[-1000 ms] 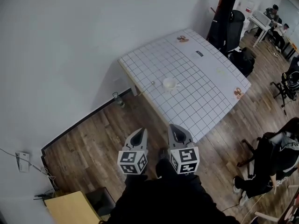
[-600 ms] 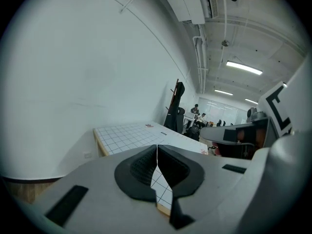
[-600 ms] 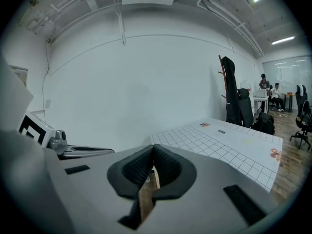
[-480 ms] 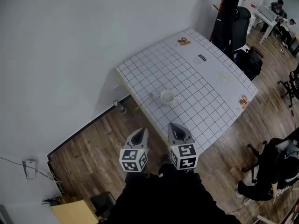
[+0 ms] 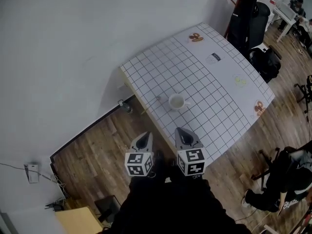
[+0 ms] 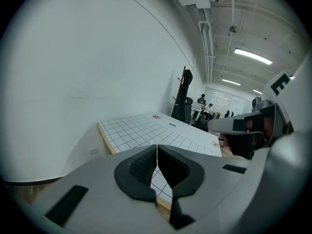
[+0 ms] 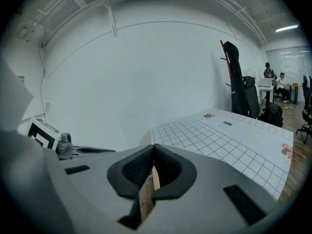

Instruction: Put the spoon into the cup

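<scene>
Left gripper (image 5: 143, 136) and right gripper (image 5: 182, 131), both closed on nothing, hang side by side at lower centre, short of the table (image 5: 219, 96). The spoon (image 5: 157, 98) lies just left of the cup (image 5: 176, 101), near the table's left edge. It is too small to tell its direction.

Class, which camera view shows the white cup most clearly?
The head view: the cup stands in full view on the gridded table, seen from above. Neither gripper view shows the cup, only the table top.
</scene>
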`<state>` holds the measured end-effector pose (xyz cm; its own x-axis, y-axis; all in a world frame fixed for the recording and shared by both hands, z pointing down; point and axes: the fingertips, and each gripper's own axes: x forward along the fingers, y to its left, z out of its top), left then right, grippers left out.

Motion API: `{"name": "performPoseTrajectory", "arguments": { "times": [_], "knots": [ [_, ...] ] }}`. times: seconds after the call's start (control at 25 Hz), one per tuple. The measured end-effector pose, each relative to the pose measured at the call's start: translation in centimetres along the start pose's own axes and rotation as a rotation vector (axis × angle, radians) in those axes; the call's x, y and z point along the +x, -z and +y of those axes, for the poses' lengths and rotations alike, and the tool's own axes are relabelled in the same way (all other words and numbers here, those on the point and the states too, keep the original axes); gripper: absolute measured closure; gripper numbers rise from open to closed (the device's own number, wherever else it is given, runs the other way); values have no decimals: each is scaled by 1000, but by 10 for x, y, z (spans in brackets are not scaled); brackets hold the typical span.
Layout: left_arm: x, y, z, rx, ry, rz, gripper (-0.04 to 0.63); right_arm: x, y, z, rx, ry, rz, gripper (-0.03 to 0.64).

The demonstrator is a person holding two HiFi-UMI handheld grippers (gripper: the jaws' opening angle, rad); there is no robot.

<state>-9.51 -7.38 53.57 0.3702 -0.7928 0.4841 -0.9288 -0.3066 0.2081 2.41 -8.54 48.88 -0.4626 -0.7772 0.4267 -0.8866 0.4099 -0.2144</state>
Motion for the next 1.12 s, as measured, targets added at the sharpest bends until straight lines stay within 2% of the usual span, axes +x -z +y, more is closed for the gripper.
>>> {"name": "performPoseTrajectory", "arguments": {
  "times": [0.32, 0.52, 0.76, 0.96, 1.0, 1.08, 1.12],
  "knots": [
    [35, 12, 19, -15, 17, 54, 560, 29, 3, -11, 5, 15, 41, 595],
    [66, 21, 52, 3, 11, 92, 560, 60, 4, -17, 6, 33, 70, 595],
    [100, 52, 88, -8, 45, 182, 560, 95, 19, -17, -4, 33, 155, 595],
    [136, 79, 122, 13, 47, 257, 555, 131, 35, -22, -3, 26, 203, 595],
    [141, 86, 128, 12, 50, 277, 538, 136, 39, -22, -2, 24, 218, 595],
    [156, 96, 143, 24, 58, 322, 462, 152, 41, -22, -3, 19, 241, 595],
    [164, 99, 151, 36, 62, 344, 459, 160, 41, -23, -4, 17, 251, 595]
  ]
}}
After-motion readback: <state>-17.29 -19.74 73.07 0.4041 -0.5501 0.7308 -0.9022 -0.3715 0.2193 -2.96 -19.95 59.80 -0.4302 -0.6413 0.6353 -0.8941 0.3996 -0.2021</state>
